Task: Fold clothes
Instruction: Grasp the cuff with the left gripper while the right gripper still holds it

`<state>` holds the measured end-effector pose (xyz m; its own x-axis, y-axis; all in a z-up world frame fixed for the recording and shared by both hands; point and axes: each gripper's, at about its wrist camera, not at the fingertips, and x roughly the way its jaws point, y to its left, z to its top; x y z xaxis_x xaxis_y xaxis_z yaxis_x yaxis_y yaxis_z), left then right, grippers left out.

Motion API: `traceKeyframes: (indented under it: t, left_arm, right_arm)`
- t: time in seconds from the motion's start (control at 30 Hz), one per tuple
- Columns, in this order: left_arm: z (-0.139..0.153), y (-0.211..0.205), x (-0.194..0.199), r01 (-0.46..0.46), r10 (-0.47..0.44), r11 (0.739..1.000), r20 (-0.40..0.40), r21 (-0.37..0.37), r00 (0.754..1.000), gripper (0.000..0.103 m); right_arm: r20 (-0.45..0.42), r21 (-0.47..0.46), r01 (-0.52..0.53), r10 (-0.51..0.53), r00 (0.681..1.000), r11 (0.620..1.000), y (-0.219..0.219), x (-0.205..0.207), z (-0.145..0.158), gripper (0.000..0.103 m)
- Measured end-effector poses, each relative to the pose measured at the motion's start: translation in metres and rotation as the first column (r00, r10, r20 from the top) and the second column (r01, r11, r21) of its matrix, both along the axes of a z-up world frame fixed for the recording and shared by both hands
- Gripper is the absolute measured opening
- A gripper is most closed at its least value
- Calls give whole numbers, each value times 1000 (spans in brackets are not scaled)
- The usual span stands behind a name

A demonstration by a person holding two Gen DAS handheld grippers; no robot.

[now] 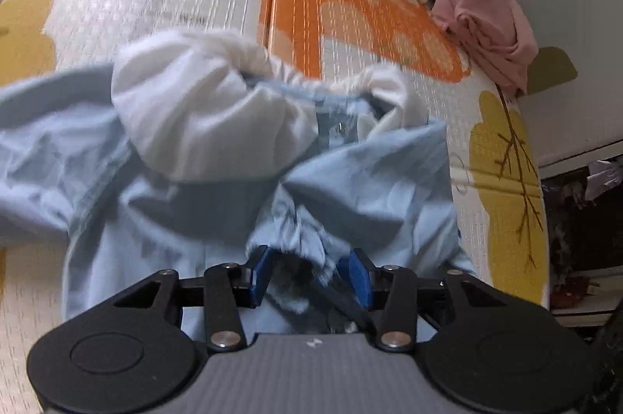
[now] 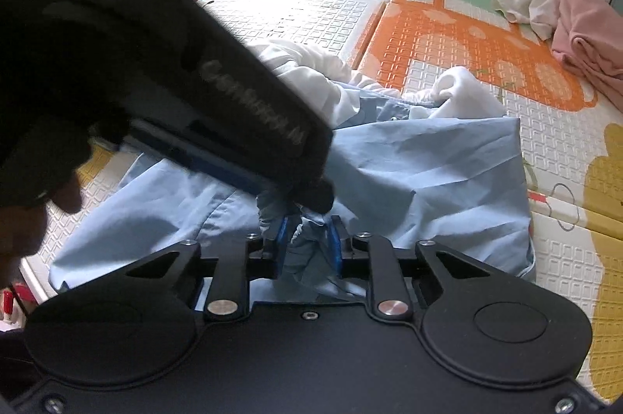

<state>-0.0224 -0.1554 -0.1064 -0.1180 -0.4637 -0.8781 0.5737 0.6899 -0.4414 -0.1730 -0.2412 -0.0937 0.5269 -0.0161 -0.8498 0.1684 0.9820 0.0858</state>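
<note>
Directly between right hand-held gripper point(image 2: 307, 242) pads, jacket point(image 2: 409, 172) cuff

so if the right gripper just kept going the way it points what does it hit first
Probably the bunched light blue garment between its pads; the right gripper looks closed on that fold. Just beyond sits the left gripper, though depth is unclear.

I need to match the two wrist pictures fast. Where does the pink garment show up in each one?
Left wrist view: the pink garment lies crumpled at the upper right, at the mat's edge.
Right wrist view: the pink garment lies at the far right edge, partly cut off by the frame.
Shared landmark: the orange print on the mat, just left of the garment in both views.
</note>
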Motion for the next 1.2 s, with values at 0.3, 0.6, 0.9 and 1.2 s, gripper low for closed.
traceKeyframes:
  t: [0.3,0.6,0.9,1.2]
  left_arm:
    - [-17,-9,10,-68,68,998,-12,-13,998,43]
    - [-22,-11,10,-82,81,996,-7,-38,997,11]
    - [0,-3,11,-86,87,992,13,-90,996,9]
    - [16,2,20,-91,98,991,63,-97,993,9]
  right_arm:
    - [0,25,9,-9,1000,1000,-2,-2,-1,11]
    - [-5,32,24,-23,1000,999,0,-1,-2,6]
    - [35,44,22,-24,999,999,2,-4,15,2]
    - [60,68,-11,7,998,998,11,7,28,0]
